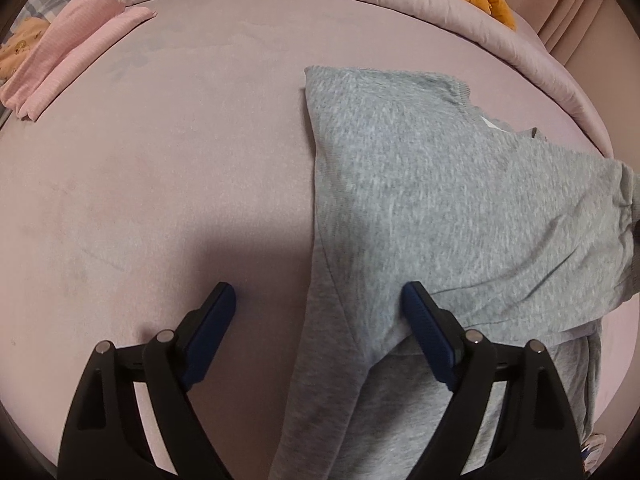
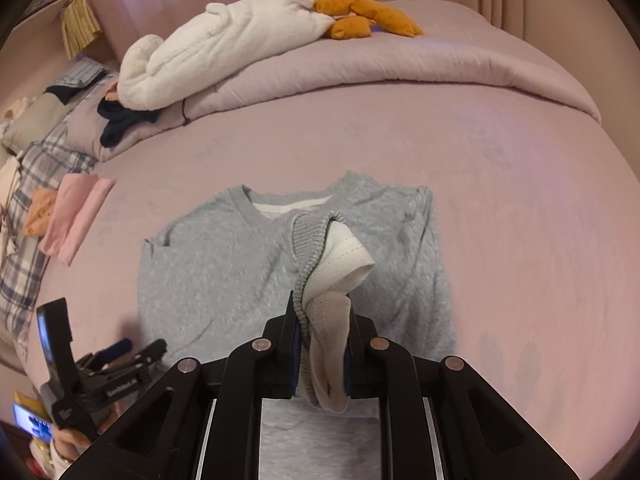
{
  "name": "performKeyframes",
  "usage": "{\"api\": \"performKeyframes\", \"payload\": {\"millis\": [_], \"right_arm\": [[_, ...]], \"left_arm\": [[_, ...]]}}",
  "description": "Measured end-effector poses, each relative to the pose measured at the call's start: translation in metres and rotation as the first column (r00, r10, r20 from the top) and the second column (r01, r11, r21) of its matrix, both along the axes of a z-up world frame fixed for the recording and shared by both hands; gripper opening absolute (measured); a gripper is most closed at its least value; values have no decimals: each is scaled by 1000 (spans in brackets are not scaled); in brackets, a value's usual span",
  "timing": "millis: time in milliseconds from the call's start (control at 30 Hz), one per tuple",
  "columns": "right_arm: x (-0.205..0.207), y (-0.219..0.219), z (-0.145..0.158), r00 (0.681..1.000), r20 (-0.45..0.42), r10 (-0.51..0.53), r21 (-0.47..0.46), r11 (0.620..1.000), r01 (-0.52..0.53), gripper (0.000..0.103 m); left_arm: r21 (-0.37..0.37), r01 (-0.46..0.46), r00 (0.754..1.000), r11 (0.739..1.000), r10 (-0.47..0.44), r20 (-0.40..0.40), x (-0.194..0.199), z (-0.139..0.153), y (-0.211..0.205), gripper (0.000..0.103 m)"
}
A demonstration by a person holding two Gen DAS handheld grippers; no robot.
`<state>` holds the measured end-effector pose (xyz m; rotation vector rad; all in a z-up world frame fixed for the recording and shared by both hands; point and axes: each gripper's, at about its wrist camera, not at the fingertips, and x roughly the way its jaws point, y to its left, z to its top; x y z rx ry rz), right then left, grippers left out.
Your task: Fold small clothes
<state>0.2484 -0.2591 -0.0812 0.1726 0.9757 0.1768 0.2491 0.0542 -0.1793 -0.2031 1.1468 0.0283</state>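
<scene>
A small grey sweatshirt (image 1: pixel 432 208) lies on the pink bed (image 1: pixel 160 160), its left side folded over the body. My left gripper (image 1: pixel 318 300) is open and empty, low over the sweatshirt's near left edge, one finger on each side of that edge. In the right wrist view the sweatshirt (image 2: pixel 216 264) lies flat, neckline away from me. My right gripper (image 2: pixel 322 320) is shut on the ribbed sleeve cuff (image 2: pixel 320 256), holding it lifted above the sweatshirt's middle. The left gripper also shows in the right wrist view (image 2: pixel 120 354) at the lower left.
A folded pink garment (image 1: pixel 68 60) lies at the bed's far left, also in the right wrist view (image 2: pixel 76 212). A rolled lilac duvet (image 2: pixel 400 68) runs along the back with a white and orange plush toy (image 2: pixel 224 48) and dark clothes (image 2: pixel 120 120) on it.
</scene>
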Motion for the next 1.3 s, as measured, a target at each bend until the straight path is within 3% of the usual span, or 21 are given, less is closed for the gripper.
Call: {"api": "performKeyframes", "payload": {"millis": [1300], "right_arm": [[17, -19, -66, 991, -127, -50, -52, 998, 44, 17]], "left_arm": [[13, -12, 1000, 1000, 12, -5, 1, -4, -4, 92]]}}
